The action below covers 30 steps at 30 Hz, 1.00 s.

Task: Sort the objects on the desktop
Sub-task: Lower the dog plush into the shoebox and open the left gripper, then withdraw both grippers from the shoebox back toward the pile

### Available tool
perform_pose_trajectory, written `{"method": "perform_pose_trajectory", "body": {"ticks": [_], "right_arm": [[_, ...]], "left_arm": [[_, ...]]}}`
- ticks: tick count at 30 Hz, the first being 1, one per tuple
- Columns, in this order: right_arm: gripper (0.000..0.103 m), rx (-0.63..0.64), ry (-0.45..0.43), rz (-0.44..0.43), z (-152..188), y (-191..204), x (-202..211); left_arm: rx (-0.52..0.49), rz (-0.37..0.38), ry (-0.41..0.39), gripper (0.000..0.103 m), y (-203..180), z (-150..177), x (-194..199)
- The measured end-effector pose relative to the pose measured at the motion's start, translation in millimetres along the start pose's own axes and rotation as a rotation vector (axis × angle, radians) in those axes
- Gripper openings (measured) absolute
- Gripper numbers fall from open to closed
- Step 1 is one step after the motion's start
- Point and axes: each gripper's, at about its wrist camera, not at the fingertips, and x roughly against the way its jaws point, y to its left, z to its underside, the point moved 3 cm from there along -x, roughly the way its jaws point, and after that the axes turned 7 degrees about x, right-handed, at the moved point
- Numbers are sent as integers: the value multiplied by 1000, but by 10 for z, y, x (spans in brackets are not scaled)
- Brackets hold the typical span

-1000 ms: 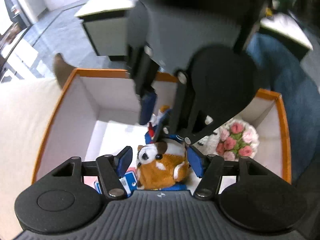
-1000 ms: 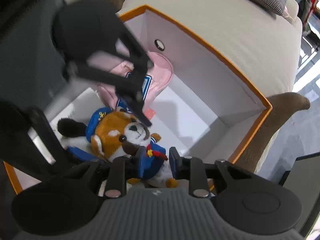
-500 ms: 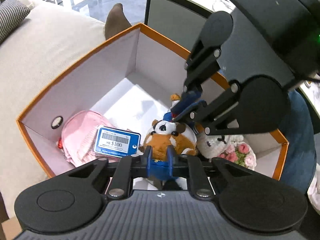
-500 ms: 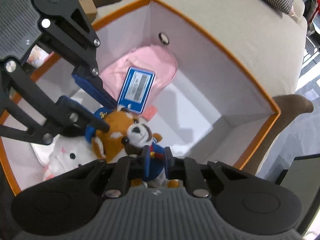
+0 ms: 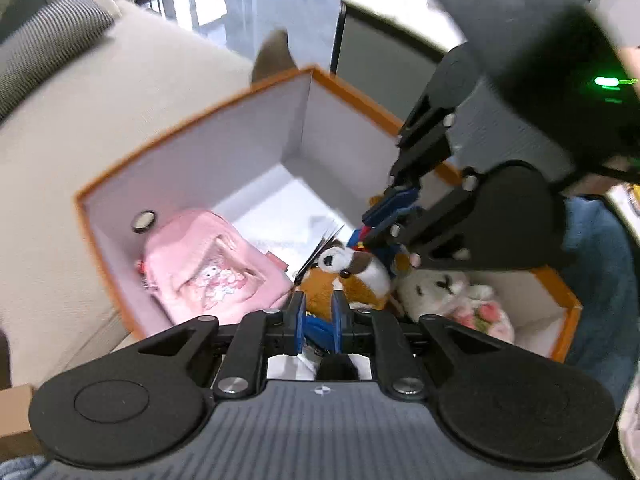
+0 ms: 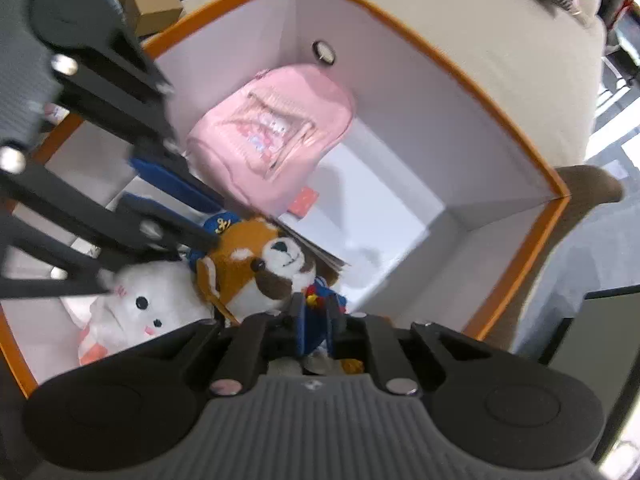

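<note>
A brown-and-white plush animal (image 5: 352, 276) (image 6: 256, 264) in a blue sailor outfit lies in the orange-rimmed white box (image 5: 192, 128) (image 6: 440, 52). My left gripper (image 5: 318, 320) (image 6: 188, 212) is shut on blue fabric at the plush's cap end. My right gripper (image 6: 314, 320) (image 5: 390, 216) is shut on the blue clothing below its chin. A thin card (image 5: 320, 246) (image 6: 324, 256) stands edge-on beside the plush's head. A pink backpack (image 5: 208, 268) (image 6: 272, 132) lies in the box's far part.
A white plush with pink flowers (image 5: 444, 288) (image 6: 156, 304) lies against the brown one. The box rests on a beige sofa (image 5: 100, 112) (image 6: 460, 8). A small cardboard carton (image 6: 154, 6) sits behind it. A dark cabinet (image 5: 384, 60) and a person's blue trousers (image 5: 600, 280) are beside it.
My left gripper's jaws, wide around the plush a second ago, have shut on its blue fabric, and that hand has rolled. The right jaws closed fully. The card left the backpack.
</note>
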Motion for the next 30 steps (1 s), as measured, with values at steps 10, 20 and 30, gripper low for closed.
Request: {"method": "perform_pose_trajectory", "body": {"ticks": [10,20,30], "right_arm": [[12,-49,-159,84,-143,464,786],[25,-16,-345,69,-752,1275,1041],[25,18,-428,38,-1301,1876,764]], "left_arm": [[68,-109,-121,14,146,519,929],[276,-222,-191,14,712,1394,1743],[465,-211,-274,14,1275,1978,2028]]}}
